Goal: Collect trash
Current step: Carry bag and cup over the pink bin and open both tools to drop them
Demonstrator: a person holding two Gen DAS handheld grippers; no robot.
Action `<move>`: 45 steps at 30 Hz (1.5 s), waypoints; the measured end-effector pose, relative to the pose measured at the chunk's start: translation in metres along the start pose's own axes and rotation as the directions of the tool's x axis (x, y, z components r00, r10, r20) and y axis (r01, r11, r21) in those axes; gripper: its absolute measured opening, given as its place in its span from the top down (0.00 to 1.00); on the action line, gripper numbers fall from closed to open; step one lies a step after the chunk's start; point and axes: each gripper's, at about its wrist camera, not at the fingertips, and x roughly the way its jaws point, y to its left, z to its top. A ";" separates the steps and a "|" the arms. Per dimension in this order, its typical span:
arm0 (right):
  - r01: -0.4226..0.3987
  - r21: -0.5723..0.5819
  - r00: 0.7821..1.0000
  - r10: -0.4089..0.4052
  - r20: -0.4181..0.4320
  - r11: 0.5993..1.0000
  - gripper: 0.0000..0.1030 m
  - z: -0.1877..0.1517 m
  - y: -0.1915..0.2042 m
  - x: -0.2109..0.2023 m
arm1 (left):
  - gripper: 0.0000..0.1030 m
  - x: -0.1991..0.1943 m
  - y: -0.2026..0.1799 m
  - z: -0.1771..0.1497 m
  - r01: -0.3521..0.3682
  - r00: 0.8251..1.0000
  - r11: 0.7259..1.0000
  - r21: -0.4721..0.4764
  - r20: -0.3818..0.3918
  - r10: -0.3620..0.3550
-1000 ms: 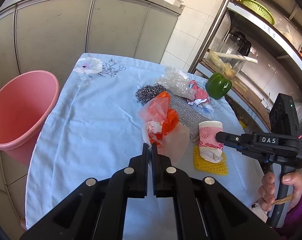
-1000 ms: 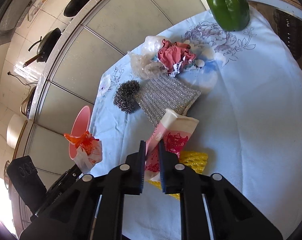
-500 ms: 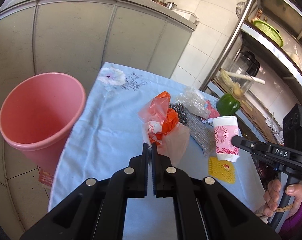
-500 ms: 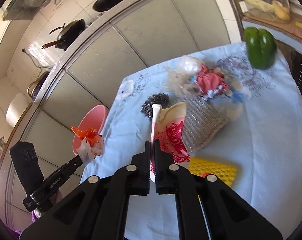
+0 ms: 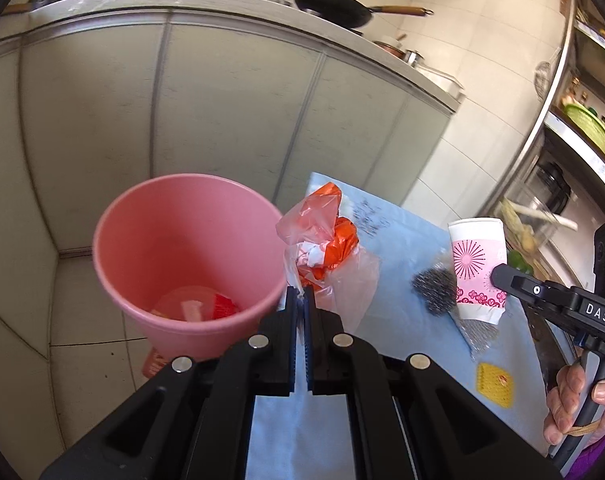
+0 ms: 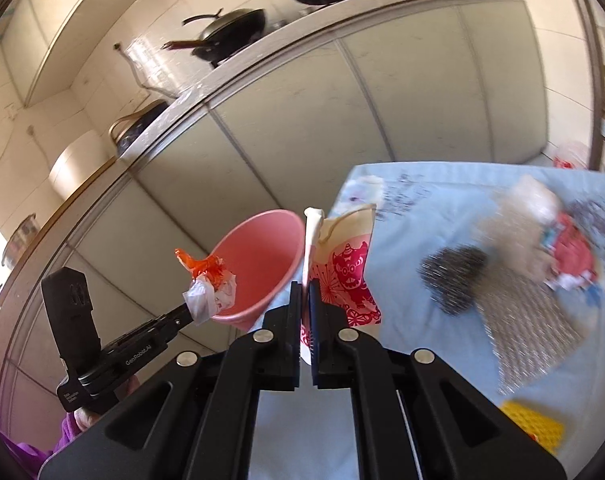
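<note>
Left wrist view: the left gripper is clamped on a thin fold of the orange plastic bag, which hangs limp just right of the pink bucket. The film looks feather-light and slippery, so a pinch on bunched plastic suits it.

Right wrist view: the right gripper pinches the crushed paper cup by its flattened wall, near the bucket's rim. The cup seems light and easily creased.

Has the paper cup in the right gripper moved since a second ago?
Yes. The paper cup left the yellow mesh pad and now hangs lifted in the right gripper, near the pink bin.
</note>
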 end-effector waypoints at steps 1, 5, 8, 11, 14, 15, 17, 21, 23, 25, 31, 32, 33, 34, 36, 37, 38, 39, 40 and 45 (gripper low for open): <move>-0.015 -0.014 1.000 0.015 -0.008 1.000 0.96 0.003 0.007 0.008 | 0.98 -0.001 0.008 0.002 -0.015 1.000 1.000 -0.013 0.006 0.015; -0.057 -0.060 0.998 0.055 -0.035 0.997 0.96 0.012 0.027 0.032 | 0.98 -0.004 0.028 0.008 -0.062 0.998 0.997 -0.047 0.018 0.063; -0.085 -0.088 0.995 0.080 -0.057 0.993 0.96 0.018 0.043 0.052 | 0.98 -0.005 0.043 0.010 -0.090 0.996 0.994 -0.069 0.023 0.092; -0.109 -0.108 0.992 0.101 -0.081 0.988 0.96 0.024 0.055 0.073 | 0.98 -0.004 0.056 0.013 -0.113 0.993 0.990 -0.089 0.019 0.115; -0.126 -0.120 0.988 0.113 -0.105 0.985 0.96 0.028 0.065 0.095 | 0.98 0.002 0.063 0.013 -0.136 0.991 0.986 -0.098 0.008 0.137; -0.126 -0.126 0.988 0.112 -0.110 0.984 0.96 0.027 0.068 0.101 | 0.98 0.004 0.065 0.011 -0.142 0.990 0.985 -0.099 0.003 0.143; -0.132 -0.135 0.985 0.115 -0.133 0.982 0.96 0.027 0.073 0.115 | 0.98 0.009 0.068 0.011 -0.154 0.988 0.983 -0.098 -0.007 0.154; -0.130 -0.137 0.979 0.106 -0.173 0.982 0.96 0.023 0.075 0.138 | 0.97 0.021 0.077 0.010 -0.176 0.984 0.979 -0.106 -0.032 0.173; -0.129 -0.135 0.977 0.102 -0.189 0.982 0.96 0.021 0.073 0.147 | 0.97 0.027 0.080 0.010 -0.185 0.982 0.977 -0.109 -0.043 0.182; -0.125 -0.138 0.974 0.095 -0.205 0.982 0.96 0.019 0.072 0.157 | 0.97 0.031 0.083 0.009 -0.192 0.981 0.975 -0.113 -0.054 0.187; -0.133 -0.130 0.969 0.101 -0.227 0.982 0.96 0.014 0.071 0.169 | 0.97 0.038 0.084 0.008 -0.215 0.976 0.971 -0.104 -0.063 0.209; -0.129 -0.134 0.969 0.096 -0.227 0.983 0.96 0.014 0.071 0.171 | 0.96 0.038 0.084 0.008 -0.216 0.976 0.971 -0.104 -0.061 0.210; -0.128 -0.137 0.969 0.094 -0.230 0.982 0.96 0.013 0.071 0.172 | 0.95 0.038 0.084 0.009 -0.213 0.976 0.971 -0.105 -0.059 0.208; -0.128 -0.139 0.969 0.094 -0.230 0.982 0.96 0.013 0.070 0.173 | 0.94 0.038 0.084 0.010 -0.213 0.976 0.971 -0.106 -0.058 0.208; -0.130 -0.141 0.969 0.096 -0.228 0.982 0.96 0.013 0.071 0.173 | 0.84 0.039 0.084 0.009 -0.217 0.976 0.970 -0.107 -0.057 0.212; -0.134 -0.141 0.968 0.099 -0.231 0.981 0.96 0.012 0.071 0.174 | 0.80 0.039 0.084 0.009 -0.220 0.975 0.969 -0.110 -0.056 0.215; -0.136 -0.144 0.967 0.100 -0.233 0.980 0.96 0.012 0.072 0.175 | 0.78 0.038 0.084 0.009 -0.220 0.975 0.969 -0.114 -0.053 0.216; -0.133 -0.153 0.968 0.096 -0.230 0.979 0.96 0.012 0.072 0.173 | 0.78 0.037 0.084 0.010 -0.219 0.975 0.968 -0.120 -0.051 0.214; -0.132 -0.160 0.969 0.093 -0.228 0.978 0.96 0.011 0.072 0.172 | 0.77 0.036 0.084 0.010 -0.215 0.976 0.969 -0.122 -0.048 0.211; -0.136 -0.171 0.973 0.099 -0.206 0.976 0.75 0.010 0.073 0.163 | 0.73 0.030 0.082 0.010 -0.213 0.977 0.970 -0.119 -0.036 0.210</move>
